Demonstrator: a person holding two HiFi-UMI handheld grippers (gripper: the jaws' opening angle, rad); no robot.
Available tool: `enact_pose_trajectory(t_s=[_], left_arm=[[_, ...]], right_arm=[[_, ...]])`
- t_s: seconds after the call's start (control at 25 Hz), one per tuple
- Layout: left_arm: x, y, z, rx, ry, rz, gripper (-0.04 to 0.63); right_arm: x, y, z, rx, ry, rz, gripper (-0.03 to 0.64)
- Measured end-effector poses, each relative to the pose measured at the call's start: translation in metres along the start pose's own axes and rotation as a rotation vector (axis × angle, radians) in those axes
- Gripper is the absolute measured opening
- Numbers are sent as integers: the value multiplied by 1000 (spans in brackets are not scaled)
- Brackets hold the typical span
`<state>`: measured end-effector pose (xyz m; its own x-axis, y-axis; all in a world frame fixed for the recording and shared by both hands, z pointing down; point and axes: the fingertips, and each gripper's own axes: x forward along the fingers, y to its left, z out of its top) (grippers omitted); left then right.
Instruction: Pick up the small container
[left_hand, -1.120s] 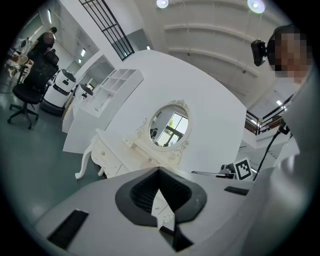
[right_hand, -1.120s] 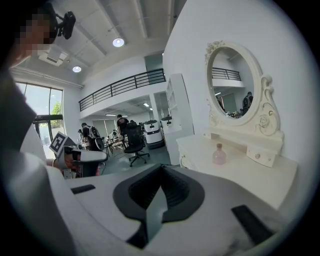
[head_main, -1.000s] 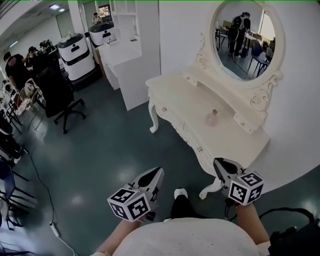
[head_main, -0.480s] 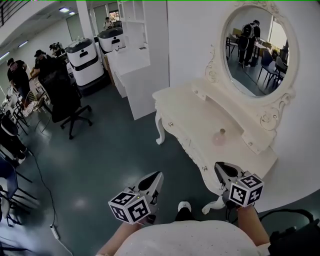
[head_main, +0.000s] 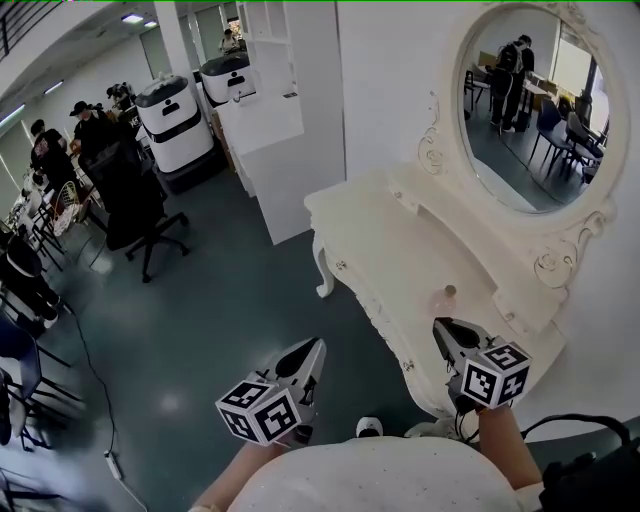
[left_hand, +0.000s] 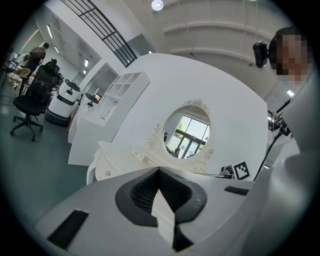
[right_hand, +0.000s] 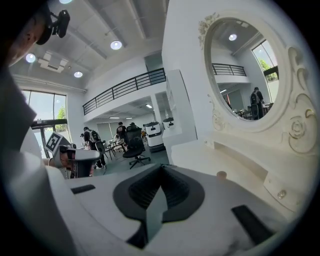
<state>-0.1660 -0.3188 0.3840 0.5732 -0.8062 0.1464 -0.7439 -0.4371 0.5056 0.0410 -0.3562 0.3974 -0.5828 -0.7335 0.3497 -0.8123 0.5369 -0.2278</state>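
Note:
The small container (head_main: 447, 297) is a pale pink bottle with a beige cap, standing on the white dressing table (head_main: 385, 235) below the mirror. In the right gripper view only its cap (right_hand: 221, 174) shows, above the jaw housing. My right gripper (head_main: 441, 325) is shut and empty, its tip just short of the container at the table's front edge. My left gripper (head_main: 317, 345) hangs over the floor to the left of the table, shut with nothing in it. Its own view (left_hand: 160, 171) looks at the table and mirror.
An oval mirror (head_main: 530, 100) in a carved frame backs the table. A white shelf cabinet (head_main: 275, 130) stands behind the table's left end. Further left are white machines (head_main: 175, 120), a black office chair (head_main: 135, 205) and several people. A cable (head_main: 100, 420) lies on the floor.
I have come nearer to the dressing table; the container now sits just beyond my right gripper's tip. Both grippers stay shut and hold the same pose in front of me.

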Motion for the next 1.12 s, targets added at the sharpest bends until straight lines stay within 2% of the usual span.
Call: enact_pose_trajectory(t_s=[0.24,0.44,0.72,0.96,1.12], left_arm=[[48,-4,-2,28,53,-1,2],[81,4,-16,28,116,29,2],[120,5,-30,22,176,46,2],[150,4,-45,29,227,21,2],[159,15,-45,21,236,36,2]], right_arm=[[12,-55,5,61,-18,-10,2],[21,-90,0,100,-35,2,0],[33,-127,-9,71,-60,-24,2],[40,-145,-12,79,-70,-39,0],[43,-157,-17,100,-73,-37,2]])
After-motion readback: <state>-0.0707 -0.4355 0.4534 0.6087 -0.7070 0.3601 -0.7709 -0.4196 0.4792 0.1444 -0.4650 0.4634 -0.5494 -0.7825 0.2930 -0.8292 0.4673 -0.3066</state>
